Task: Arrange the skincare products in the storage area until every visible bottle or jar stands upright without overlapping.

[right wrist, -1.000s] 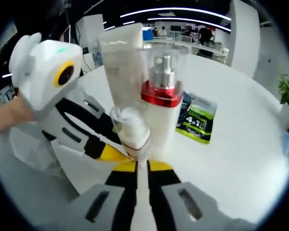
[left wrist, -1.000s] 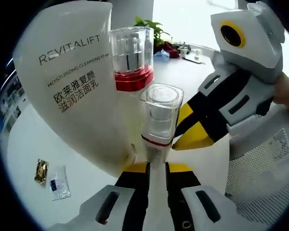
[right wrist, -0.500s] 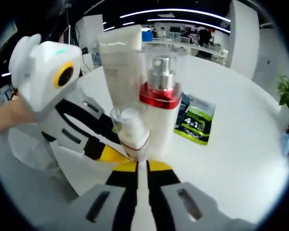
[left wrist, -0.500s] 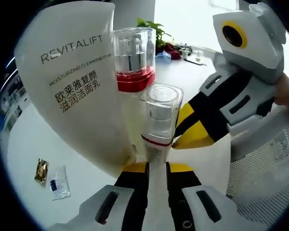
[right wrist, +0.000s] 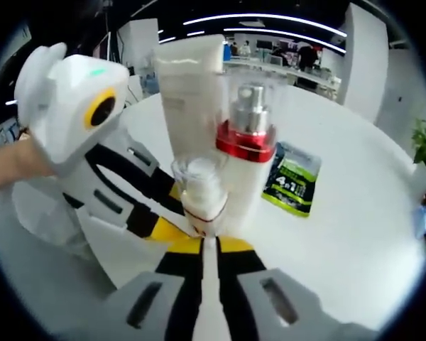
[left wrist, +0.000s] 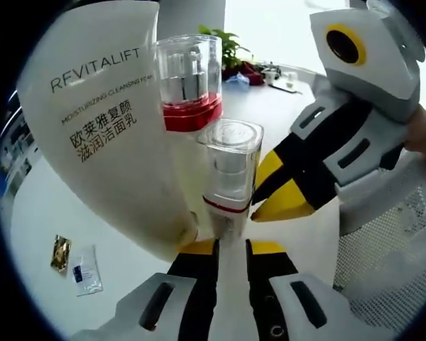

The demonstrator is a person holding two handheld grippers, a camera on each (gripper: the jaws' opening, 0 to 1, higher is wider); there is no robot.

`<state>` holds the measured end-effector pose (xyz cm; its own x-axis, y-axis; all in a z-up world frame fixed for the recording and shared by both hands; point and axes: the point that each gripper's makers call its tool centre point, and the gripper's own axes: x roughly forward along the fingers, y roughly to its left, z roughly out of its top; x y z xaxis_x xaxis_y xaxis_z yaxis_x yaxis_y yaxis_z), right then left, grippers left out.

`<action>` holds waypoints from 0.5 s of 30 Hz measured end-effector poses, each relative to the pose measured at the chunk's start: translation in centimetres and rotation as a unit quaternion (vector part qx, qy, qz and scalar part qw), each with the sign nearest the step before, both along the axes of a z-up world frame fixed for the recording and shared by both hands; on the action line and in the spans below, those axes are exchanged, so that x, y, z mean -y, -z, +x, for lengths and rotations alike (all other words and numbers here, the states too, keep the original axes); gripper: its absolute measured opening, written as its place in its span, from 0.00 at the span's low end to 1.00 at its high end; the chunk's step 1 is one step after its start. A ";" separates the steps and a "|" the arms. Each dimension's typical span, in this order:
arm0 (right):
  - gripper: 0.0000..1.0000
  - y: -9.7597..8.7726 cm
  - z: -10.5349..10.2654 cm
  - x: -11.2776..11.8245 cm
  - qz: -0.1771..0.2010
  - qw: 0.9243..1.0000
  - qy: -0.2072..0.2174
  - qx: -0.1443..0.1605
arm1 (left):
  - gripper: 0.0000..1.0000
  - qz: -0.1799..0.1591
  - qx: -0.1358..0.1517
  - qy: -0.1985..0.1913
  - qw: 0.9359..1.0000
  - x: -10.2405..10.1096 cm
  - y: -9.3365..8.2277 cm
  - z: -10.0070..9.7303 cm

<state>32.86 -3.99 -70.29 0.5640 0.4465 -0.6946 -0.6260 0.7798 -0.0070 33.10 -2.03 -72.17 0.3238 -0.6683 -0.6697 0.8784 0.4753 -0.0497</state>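
Three products stand upright close together on the white table. They are a white REVITALIFT tube point(left wrist: 103, 135) point(right wrist: 192, 92), a pump bottle with a red collar and clear cap point(left wrist: 189, 85) point(right wrist: 247, 153), and a small clear-capped bottle point(left wrist: 229, 174) point(right wrist: 202, 190). My left gripper point(left wrist: 231, 247) point(right wrist: 172, 229) is shut, its tips at the small bottle's base. From the other side, my right gripper point(right wrist: 202, 245) point(left wrist: 273, 199) is also shut, with its yellow tips against the same bottle's lower part. Neither holds anything.
A green sachet point(right wrist: 292, 186) lies flat behind the pump bottle. Two small sachets point(left wrist: 60, 252) point(left wrist: 87, 270) lie on the table beside the tube. A white mesh basket point(left wrist: 394, 241) stands under the right gripper. A potted plant point(left wrist: 224, 39) sits far back.
Both views have shifted slightly with the hands. The three products and both shut grippers keep the same places relative to one another.
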 end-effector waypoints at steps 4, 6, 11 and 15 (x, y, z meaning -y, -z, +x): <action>0.07 0.0 0.0 0.3 -0.002 1.000 0.004 0.001 | 0.13 0.001 0.002 0.000 1.000 -0.1 0.0 0.0; 0.07 -0.1 0.0 0.4 -0.002 1.000 0.006 0.001 | 0.13 0.001 0.004 -0.003 1.000 -0.2 -0.1 0.2; 0.08 -0.3 -0.2 0.4 -0.001 1.000 0.008 0.004 | 0.13 0.003 0.006 -0.002 1.000 -0.6 -0.7 0.0; 0.08 -0.7 -0.5 0.3 -0.002 1.000 0.005 0.009 | 0.13 0.004 0.011 -0.003 1.000 -1.1 -1.2 -0.2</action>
<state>32.36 -4.24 -69.64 0.5806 0.4386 -0.6860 -0.6181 0.7858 -0.0207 32.89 -0.90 -70.96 0.3426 -0.6611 -0.6675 0.8760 0.4815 -0.0272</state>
